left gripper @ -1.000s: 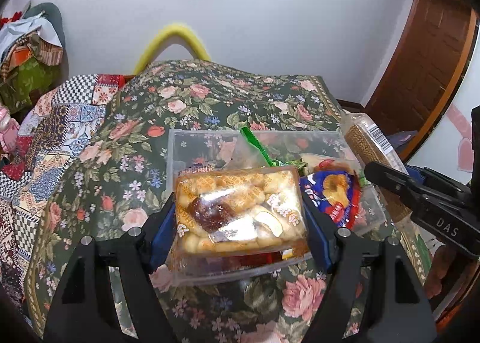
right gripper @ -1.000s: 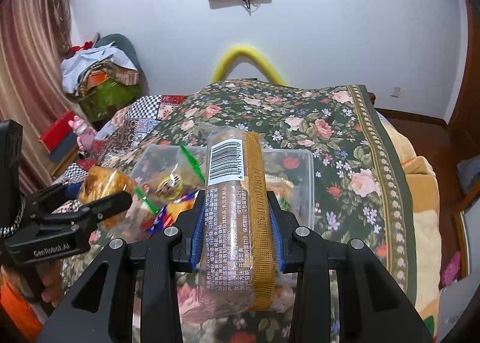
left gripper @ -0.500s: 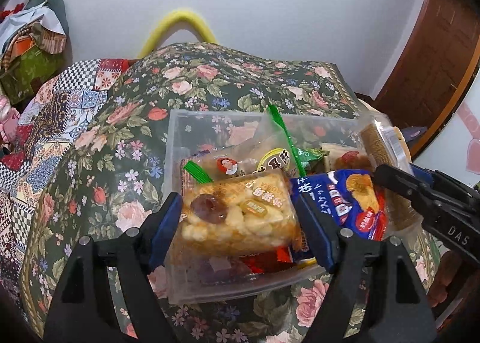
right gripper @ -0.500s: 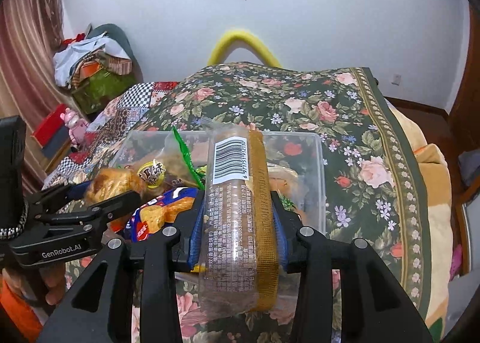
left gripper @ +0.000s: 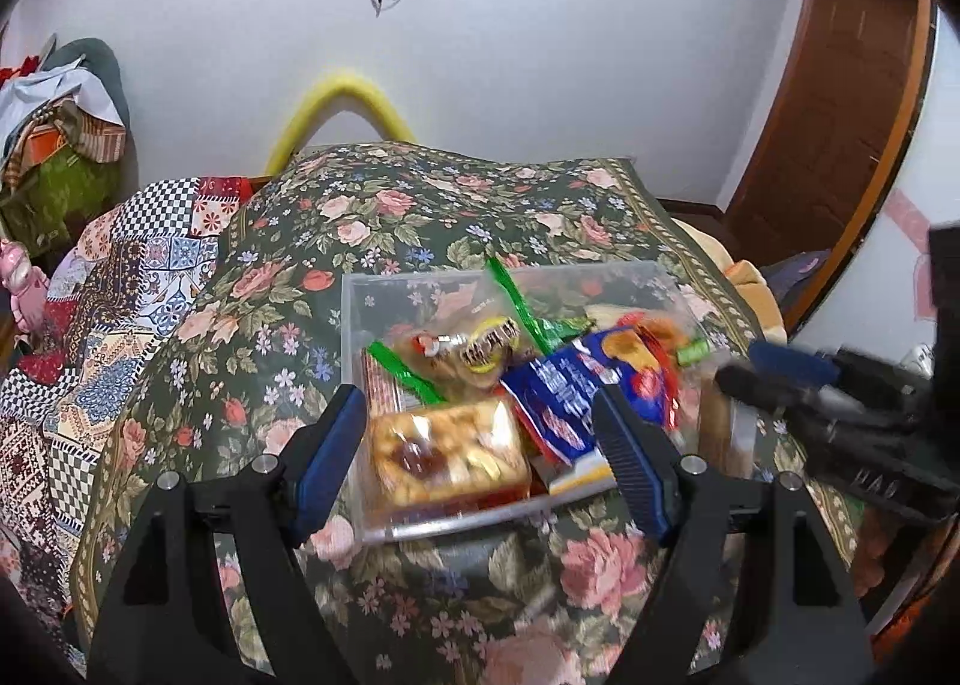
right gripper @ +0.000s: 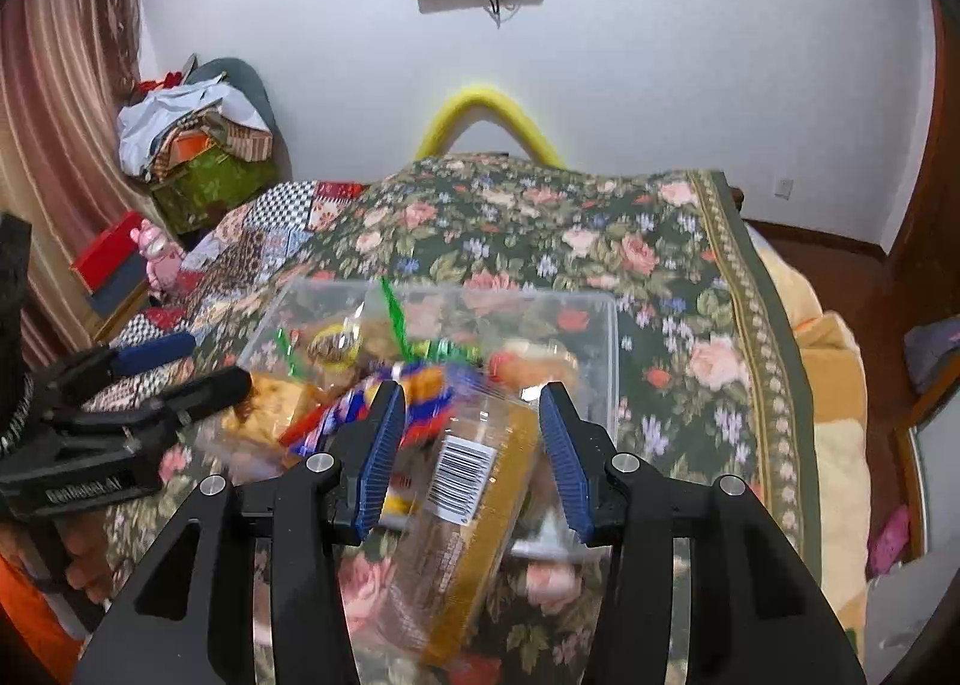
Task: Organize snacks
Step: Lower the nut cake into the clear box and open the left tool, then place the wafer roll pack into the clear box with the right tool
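Right wrist view: the right gripper (right gripper: 468, 445) has its fingers spread around the loose biscuit pack (right gripper: 474, 511), long axis toward 12 o'clock, tilted over the box (right gripper: 609, 361) rim

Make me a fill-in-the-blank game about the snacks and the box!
1. The left gripper is ____, with the biscuit pack lying loose between its fingers.
2. The snacks lie in a clear plastic ____.
3. The long pack in front of the right gripper has a black-and-white ____ on it.
4. The box stands on a blanket printed with ____.

Missing words: open; box; barcode; flowers
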### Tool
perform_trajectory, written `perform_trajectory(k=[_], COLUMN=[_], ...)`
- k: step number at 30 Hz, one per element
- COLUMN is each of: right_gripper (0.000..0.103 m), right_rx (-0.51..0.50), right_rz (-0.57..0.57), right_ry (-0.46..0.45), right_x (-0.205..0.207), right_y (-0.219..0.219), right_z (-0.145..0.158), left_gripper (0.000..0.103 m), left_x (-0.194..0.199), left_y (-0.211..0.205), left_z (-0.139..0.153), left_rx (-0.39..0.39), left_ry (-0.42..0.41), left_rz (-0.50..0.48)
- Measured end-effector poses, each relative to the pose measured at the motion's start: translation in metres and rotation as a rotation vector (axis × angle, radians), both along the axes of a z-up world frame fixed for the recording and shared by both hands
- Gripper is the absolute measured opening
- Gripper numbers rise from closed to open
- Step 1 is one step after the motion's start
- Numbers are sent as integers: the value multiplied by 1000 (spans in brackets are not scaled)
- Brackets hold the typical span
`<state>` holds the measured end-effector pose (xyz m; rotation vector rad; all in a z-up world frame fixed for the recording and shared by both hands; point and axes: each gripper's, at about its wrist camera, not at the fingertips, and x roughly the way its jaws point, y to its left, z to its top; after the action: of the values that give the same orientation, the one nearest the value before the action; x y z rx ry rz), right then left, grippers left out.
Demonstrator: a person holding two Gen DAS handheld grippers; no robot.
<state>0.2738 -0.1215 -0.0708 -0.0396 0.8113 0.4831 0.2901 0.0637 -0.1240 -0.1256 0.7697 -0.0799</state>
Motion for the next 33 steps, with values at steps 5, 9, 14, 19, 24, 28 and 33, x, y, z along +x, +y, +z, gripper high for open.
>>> perform_trajectory(k=[5, 9, 14, 19, 24, 28, 33], right_gripper=[45, 49, 52, 36, 32, 32, 32], right_rx=[-25, 13, 6, 55, 26, 35, -26], right_rz=[10, 9, 33, 33, 28, 16, -1], right_ry=[79, 151, 224, 215, 91, -1, -114], right_x=[-25, -44, -45, -43, -54, -41, -6], right_y=[-7, -18, -8, -4, -1, 0, 16], right_z=[-35, -56, -76, -75, -44, -12, 15], left_gripper=[78, 78, 78, 78, 78, 78, 78], left_x=[-22, -39, -53, -63, -65, -62, -61], left_y=[-4, -10, -16, -20, -14, -7, 2], left_z=[-8, -19, -34, -40, -32, -25, -21], left_rx=[16, 66, 94, 133, 97, 64, 46], left_ry=[12, 22, 42, 32, -2, -20, -36], left_rz=[-26, -52, -67, -73, -53, -29, -11])
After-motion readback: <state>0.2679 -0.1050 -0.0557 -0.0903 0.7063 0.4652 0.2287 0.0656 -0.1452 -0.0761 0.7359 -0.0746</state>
